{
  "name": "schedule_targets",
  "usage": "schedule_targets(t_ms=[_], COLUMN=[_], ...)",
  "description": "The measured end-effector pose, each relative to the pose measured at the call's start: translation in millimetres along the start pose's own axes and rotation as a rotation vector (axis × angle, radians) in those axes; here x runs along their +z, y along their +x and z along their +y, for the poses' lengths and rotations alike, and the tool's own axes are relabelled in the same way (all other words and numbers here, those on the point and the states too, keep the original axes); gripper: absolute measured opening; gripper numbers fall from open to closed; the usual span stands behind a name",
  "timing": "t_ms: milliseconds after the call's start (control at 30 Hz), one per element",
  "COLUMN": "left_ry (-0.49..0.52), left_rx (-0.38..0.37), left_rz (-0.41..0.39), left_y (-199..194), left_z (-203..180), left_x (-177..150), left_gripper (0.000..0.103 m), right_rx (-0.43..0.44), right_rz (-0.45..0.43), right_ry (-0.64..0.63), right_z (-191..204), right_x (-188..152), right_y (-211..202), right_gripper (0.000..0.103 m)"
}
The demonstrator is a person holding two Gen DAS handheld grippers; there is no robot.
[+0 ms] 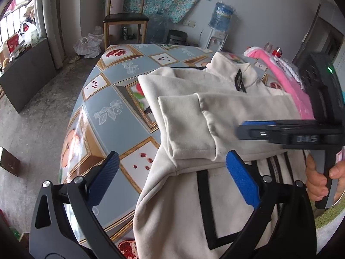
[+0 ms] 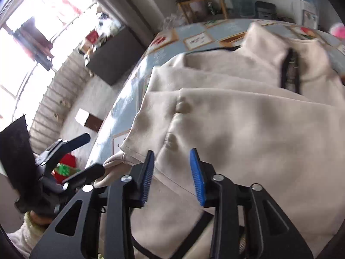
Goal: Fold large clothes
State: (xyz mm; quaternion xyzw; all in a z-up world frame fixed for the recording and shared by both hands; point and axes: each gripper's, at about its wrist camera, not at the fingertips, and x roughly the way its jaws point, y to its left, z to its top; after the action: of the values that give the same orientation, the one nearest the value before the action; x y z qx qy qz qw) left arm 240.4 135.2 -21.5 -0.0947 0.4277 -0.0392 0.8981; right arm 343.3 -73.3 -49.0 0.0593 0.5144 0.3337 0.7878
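While both grippers hover over it, the cream fleece jacket [image 1: 215, 112] lies on the bench [image 1: 120, 82], a glossy cloth printed with gold-framed fruit panels. Soft, matte pile; black zip at the stand collar, black-outlined pocket near the hem. One sleeve is folded across the chest, its cuff squared off. Left gripper [image 1: 172, 179]: ribbed blue pads spread wide, nothing between. Right gripper [image 2: 172, 177]: jaws partly apart, released, fleece below but not pinched. Pink fabric [image 1: 286, 79] sits beside the collar.
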Motion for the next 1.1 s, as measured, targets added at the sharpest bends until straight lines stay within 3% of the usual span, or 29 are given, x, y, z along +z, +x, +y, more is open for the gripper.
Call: schedule_targets(t_ms=[67,200,333,433,567,633,667,700,733,767,833,933,1000,1100], left_ry=[0.002,0.019,0.035,0.058,0.105,0.130,0.144,0.153,0.157,0.159,0.153,0.142,0.133,0.129], left_rx=[-0.005,0.022,0.013,0.024,0.092,0.116,0.127,0.134,0.138,0.139,0.134,0.123,0.108,0.085], left_rz=[0.000,0.016,0.021,0.058,0.087,0.087,0.088,0.090,0.090,0.090,0.090,0.090,0.073,0.028], left_y=[6.7,22.8,38.2,57.0,71.3,72.5,73.1,73.6,73.5,73.4,73.0,74.1,69.5,52.1], left_z=[-3.0,-13.0,-26.2,-39.4,-48.4,-51.4,-53.1,-53.7,-53.9,-53.4,-51.5,-49.8,-49.6,-49.8], left_x=[4.6,14.6,22.5,23.2,16.8,14.8,13.9,13.3,12.8,12.1,11.4,11.4,11.4,11.6], left_gripper=[0.094,0.082,0.078,0.075,0.072,0.072,0.072,0.072,0.072,0.072,0.072,0.072,0.072,0.072], right_rx=[-0.030,-0.165,-0.240,-0.273,-0.244,-0.236,-0.247,-0.268,-0.292,-0.305,-0.382,-0.445,-0.440,-0.446], right_rz=[-0.078,-0.186,-0.258,-0.246,-0.176,-0.172,-0.167,-0.166,-0.174,-0.187,-0.219,-0.191,-0.185,-0.247], right_ry=[0.025,0.117,0.390,0.532,0.603,0.590,0.575,0.557,0.519,0.490,0.436,0.419,0.428,0.369], right_z=[-19.8,-82.8,-189.7,-238.7,-277.6,-282.4,-283.7,-281.1,-275.3,-269.5,-258.6,-264.6,-267.7,-243.0], right_x=[-8.5,-22.6,-33.1,-30.4,-12.6,-7.4,-8.1,-5.2,-1.9,-2.6,-3.1,-6.3,-9.4,-15.1], right_y=[-32.3,-99.2,-148.8,-155.7,-125.9,-113.7,-116.4,-115.3,-115.0,-120.1,-125.2,-121.6,-122.6,-143.2], right_gripper=[0.054,0.054,0.054,0.054,0.054,0.048,0.035,0.029,0.011,0.006,0.006,0.006,0.006,0.010])
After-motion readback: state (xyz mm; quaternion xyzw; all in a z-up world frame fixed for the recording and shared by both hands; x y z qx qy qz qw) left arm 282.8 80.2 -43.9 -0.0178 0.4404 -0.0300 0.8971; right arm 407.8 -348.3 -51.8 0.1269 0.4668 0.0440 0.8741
